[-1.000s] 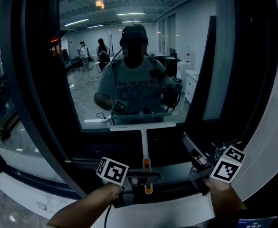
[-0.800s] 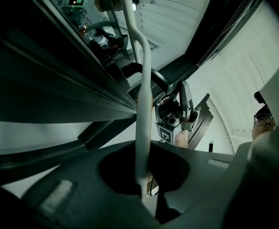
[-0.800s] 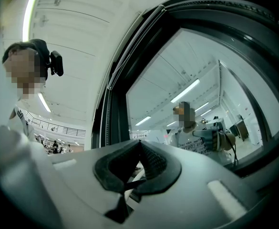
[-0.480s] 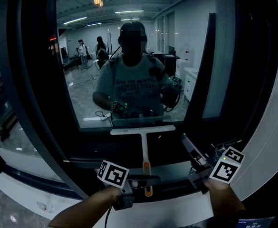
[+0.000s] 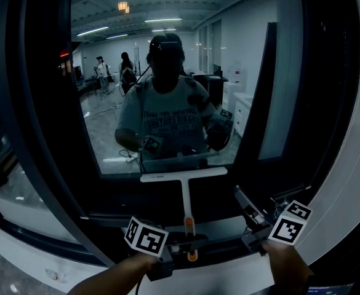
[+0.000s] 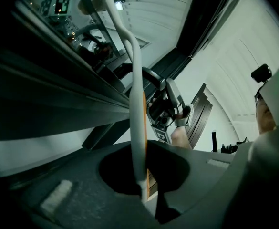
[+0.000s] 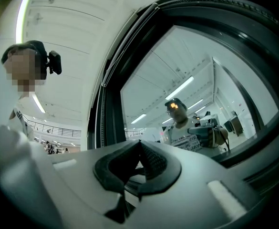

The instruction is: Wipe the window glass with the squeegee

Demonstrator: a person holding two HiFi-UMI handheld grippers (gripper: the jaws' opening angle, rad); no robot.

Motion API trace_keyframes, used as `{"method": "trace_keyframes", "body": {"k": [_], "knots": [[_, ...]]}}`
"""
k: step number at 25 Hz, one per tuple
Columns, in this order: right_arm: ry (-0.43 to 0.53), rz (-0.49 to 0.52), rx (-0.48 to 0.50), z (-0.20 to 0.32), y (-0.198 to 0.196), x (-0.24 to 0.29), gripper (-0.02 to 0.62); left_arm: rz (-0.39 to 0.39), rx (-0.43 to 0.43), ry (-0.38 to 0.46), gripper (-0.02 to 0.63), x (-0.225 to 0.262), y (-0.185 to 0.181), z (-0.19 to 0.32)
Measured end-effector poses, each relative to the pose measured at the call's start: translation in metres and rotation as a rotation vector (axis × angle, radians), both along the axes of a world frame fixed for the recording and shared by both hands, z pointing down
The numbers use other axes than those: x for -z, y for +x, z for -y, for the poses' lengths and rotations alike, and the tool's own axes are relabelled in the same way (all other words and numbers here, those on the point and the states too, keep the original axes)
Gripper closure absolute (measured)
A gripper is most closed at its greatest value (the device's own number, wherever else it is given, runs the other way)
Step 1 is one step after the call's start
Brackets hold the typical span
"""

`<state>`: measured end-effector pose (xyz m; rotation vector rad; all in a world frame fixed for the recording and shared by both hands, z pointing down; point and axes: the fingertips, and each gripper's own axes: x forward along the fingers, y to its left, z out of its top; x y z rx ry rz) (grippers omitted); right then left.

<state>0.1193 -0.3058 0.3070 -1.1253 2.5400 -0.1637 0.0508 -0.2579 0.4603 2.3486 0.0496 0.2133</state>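
Note:
The white T-shaped squeegee [image 5: 184, 176] stands upright with its blade at the bottom edge of the window glass [image 5: 167, 72]. Its handle has an orange strip low down. My left gripper [image 5: 189, 243] is shut on the bottom of that handle, and in the left gripper view the handle [image 6: 137, 104] runs up from between the jaws of the left gripper [image 6: 144, 190]. My right gripper [image 5: 241, 195] hovers to the right of the handle, apart from it. In the right gripper view, the right gripper [image 7: 139, 144] has its jaws together with nothing between them.
A thick black window frame [image 5: 38, 103] surrounds the pane, with a white sill [image 5: 229, 278] below my hands. The glass reflects the person who holds the grippers and a lit room behind. A white wall [image 5: 346, 183] rises at the right.
The whole view has slid slightly down and left in the picture. The squeegee stays at the bottom edge of the glass, and both grippers keep their hold and places.

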Motion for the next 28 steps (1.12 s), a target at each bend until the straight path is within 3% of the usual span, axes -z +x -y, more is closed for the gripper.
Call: {"method": "trace_keyframes", "body": {"k": [5, 11, 20, 24, 28], "knots": [[0.011, -0.002, -0.039, 0.013, 0.002, -0.015, 0.589, 0.002, -0.012, 0.156, 0.584, 0.016, -0.012, 0.012], [0.059, -0.016, -0.037, 0.008, 0.01, 0.005, 0.589, -0.008, -0.044, 0.292, 0.584, 0.075, -0.01, -0.003], [0.276, -0.064, 0.017, 0.006, 0.068, 0.115, 0.589, -0.022, -0.066, 0.571, 0.584, 0.22, 0.071, 0.015], [0.357, -0.093, 0.052, -0.002, 0.094, 0.159, 0.589, -0.031, -0.033, 0.628, 0.584, 0.274, 0.113, 0.03], [0.422, -0.093, 0.08, -0.012, 0.119, 0.187, 0.589, -0.067, -0.014, 0.633, 0.584, 0.325, 0.147, 0.042]]}}
